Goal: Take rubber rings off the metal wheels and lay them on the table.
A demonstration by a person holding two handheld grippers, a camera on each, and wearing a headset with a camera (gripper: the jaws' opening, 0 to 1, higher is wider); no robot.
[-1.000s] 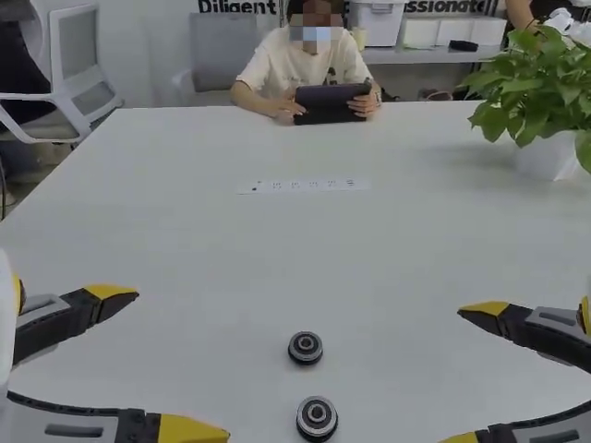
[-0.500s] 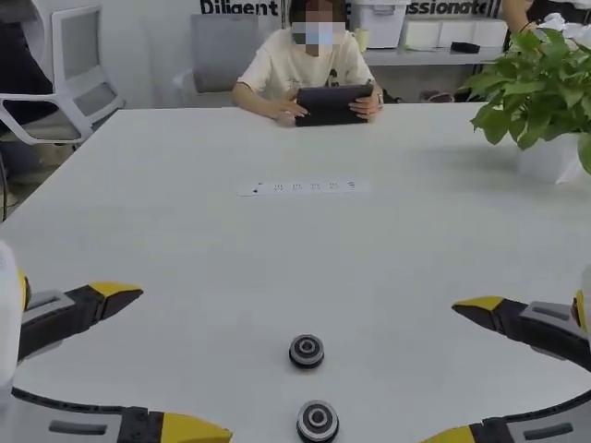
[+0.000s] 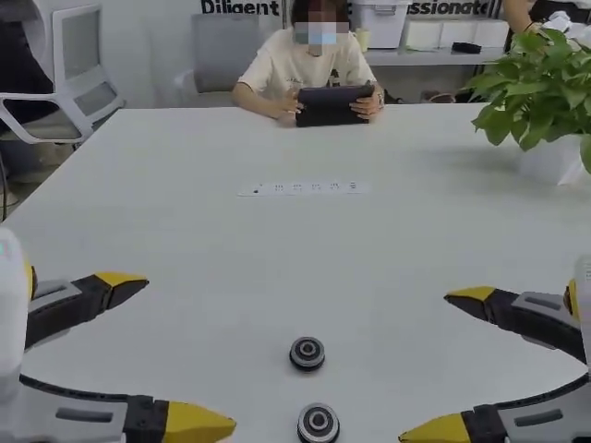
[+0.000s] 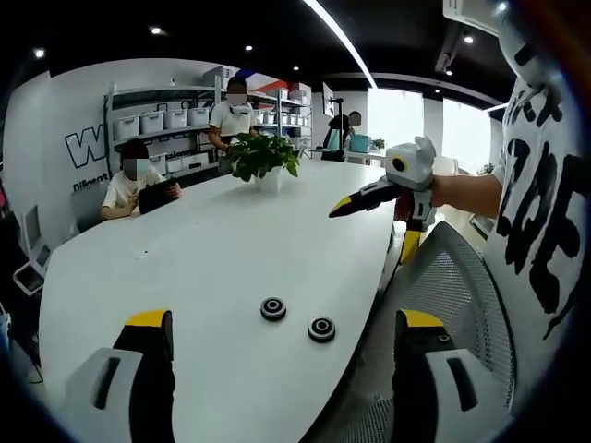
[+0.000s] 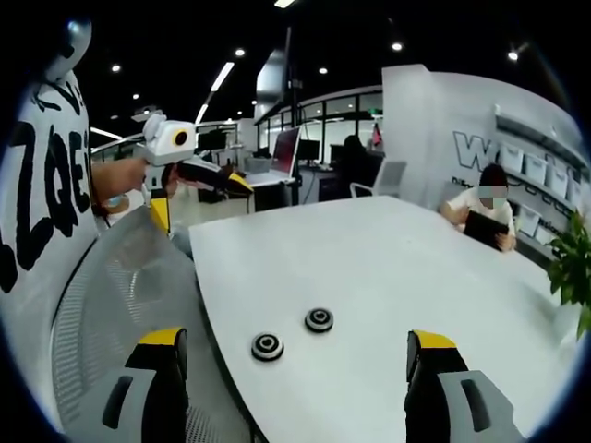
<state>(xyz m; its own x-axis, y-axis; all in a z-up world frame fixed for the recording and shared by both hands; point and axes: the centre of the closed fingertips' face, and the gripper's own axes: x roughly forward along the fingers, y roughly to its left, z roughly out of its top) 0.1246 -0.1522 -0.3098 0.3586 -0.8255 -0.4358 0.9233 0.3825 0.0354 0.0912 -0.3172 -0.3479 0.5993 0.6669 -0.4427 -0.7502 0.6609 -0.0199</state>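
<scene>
Two metal wheels with black rubber rings lie flat near the table's front edge. The farther wheel (image 3: 307,353) (image 4: 272,308) (image 5: 319,319) sits just behind the nearer wheel (image 3: 318,423) (image 4: 321,329) (image 5: 267,346). My left gripper (image 3: 174,354) (image 4: 284,320) hovers open to the left of them, its jaws wide apart and holding nothing. On the other side my right gripper (image 3: 432,363) (image 5: 295,339) is likewise open and holds nothing. Each gripper faces the wheels, and neither touches them. The right gripper (image 4: 374,231) shows in the left gripper view, and the left gripper (image 5: 205,205) in the right gripper view.
A person (image 3: 309,65) sits at the far side of the white table (image 3: 277,249) with a tablet (image 3: 334,103). A potted plant (image 3: 536,88) stands far right. A socket strip (image 3: 303,187) is set in the table's middle. A mesh chair (image 4: 452,286) is behind the front edge.
Both grippers have moved slightly inward toward the wheels, still wide open. The wheels have not moved.
</scene>
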